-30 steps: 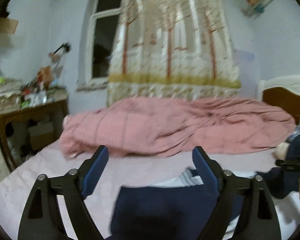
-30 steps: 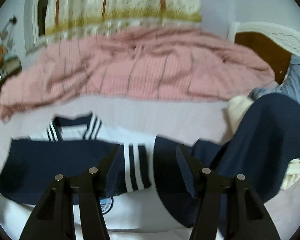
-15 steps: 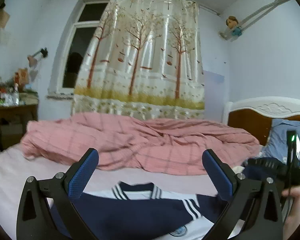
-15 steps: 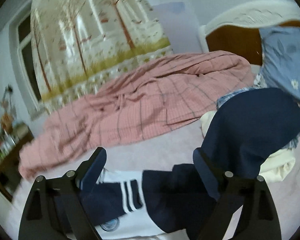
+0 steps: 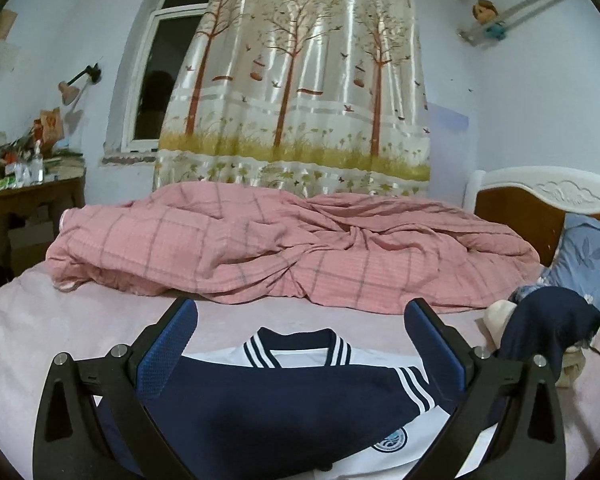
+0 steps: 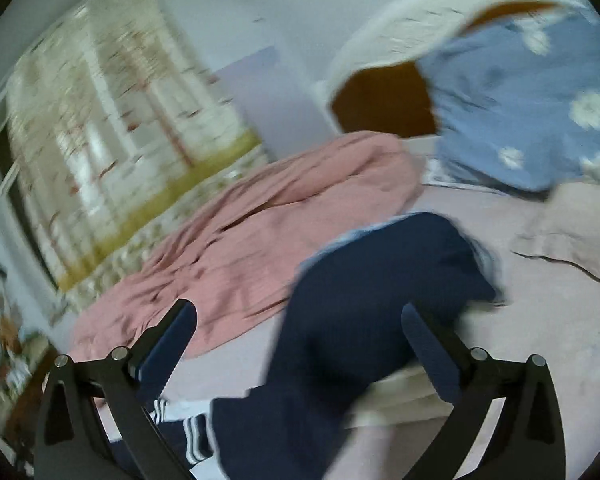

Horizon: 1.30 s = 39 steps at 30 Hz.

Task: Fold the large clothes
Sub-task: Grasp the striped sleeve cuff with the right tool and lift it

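Jacket [image 5: 284, 396] flat on pink bed sheet [image 5: 16, 332], navy sleeve folded across white chest | left gripper [image 5: 300, 336] spread wide, empty above it | right gripper [image 6: 300, 340] jaws opening, gripping nothing, over dark garment pile [image 6: 380, 280]

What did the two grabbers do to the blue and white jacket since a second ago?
Both let go. The right gripper had its jaws nearly closed around the navy sleeve; now they are opening, nothing pinched, and it has swung away toward the blue pillow. The left gripper opened wide and pulled back, so the jacket shows with one sleeve folded across its front. The pink quilt stayed put.
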Motion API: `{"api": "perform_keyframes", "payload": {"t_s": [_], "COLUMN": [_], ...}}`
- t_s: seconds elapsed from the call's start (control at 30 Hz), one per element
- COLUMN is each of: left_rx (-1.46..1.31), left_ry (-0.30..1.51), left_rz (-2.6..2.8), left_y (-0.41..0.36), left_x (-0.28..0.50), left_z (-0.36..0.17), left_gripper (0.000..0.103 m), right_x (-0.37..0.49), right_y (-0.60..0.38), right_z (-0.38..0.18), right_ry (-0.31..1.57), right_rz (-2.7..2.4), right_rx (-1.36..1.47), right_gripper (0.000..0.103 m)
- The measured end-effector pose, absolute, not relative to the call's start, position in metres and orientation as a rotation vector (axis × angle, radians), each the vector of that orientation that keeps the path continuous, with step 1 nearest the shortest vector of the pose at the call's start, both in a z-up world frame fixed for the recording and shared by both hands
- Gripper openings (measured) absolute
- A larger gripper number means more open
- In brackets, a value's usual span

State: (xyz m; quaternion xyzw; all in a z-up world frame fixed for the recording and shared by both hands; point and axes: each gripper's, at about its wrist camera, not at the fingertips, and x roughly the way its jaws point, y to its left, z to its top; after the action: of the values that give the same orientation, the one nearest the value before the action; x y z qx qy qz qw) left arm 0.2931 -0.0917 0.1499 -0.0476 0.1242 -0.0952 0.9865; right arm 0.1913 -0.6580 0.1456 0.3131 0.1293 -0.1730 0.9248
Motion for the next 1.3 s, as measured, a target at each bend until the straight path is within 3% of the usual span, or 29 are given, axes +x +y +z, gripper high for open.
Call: {"api": "perform_keyframes", "payload": {"t_s": [0.17,0.3,0.47,0.63,0.73,0.8,0.87,1.1,1.3], "left_rx": [-0.122,-0.156,-0.187,-0.181,-0.179,-0.184,-0.192,-0.190,-0.161], "left_ry": [0.259,0.270,0.299,0.310,0.320,0.320,0.321,0.315,0.327], "left_rz": [-0.163,-0.153,-0.138,-0.133,-0.135,-0.133,-0.132,-0.072,-0.069], "left_y": [-0.079,-0.066,-0.057,-0.055,-0.054,-0.052,-0.048,-0.034,-0.033], "left_x": [0.300,0.305,0.313,0.317,0.319,0.320,0.320,0.322,0.319], "left_z": [0.147,0.147,0.142,0.139,0.137,0.138,0.138,0.140,0.144], "left_gripper": [0.103,0.103,0.103,0.103,0.103,0.103,0.103,0.103,0.103], "right_x": [0.164,0.157,0.181,0.205,0.208,0.210,0.209,0.235,0.277], "right_y": [-0.751,-0.778,-0.797,-0.819,-0.831,-0.835,-0.832,-0.740,-0.614], "right_z": [0.076,0.042,0.024,0.009,0.005,0.016,0.040,0.182,0.227], "right_ry": [0.227,0.153,0.120,0.099,0.116,0.166,0.200,0.255,0.281], "right_rz": [-0.121,-0.173,-0.129,-0.189,-0.277,-0.361,-0.417,-0.549,-0.624], "right_rx": [1.157,1.286,1.343,1.422,1.427,1.362,1.250,0.530,0.209], "right_gripper": [0.103,0.103,0.094,0.077,0.054,0.022,0.015,0.012,0.012]}}
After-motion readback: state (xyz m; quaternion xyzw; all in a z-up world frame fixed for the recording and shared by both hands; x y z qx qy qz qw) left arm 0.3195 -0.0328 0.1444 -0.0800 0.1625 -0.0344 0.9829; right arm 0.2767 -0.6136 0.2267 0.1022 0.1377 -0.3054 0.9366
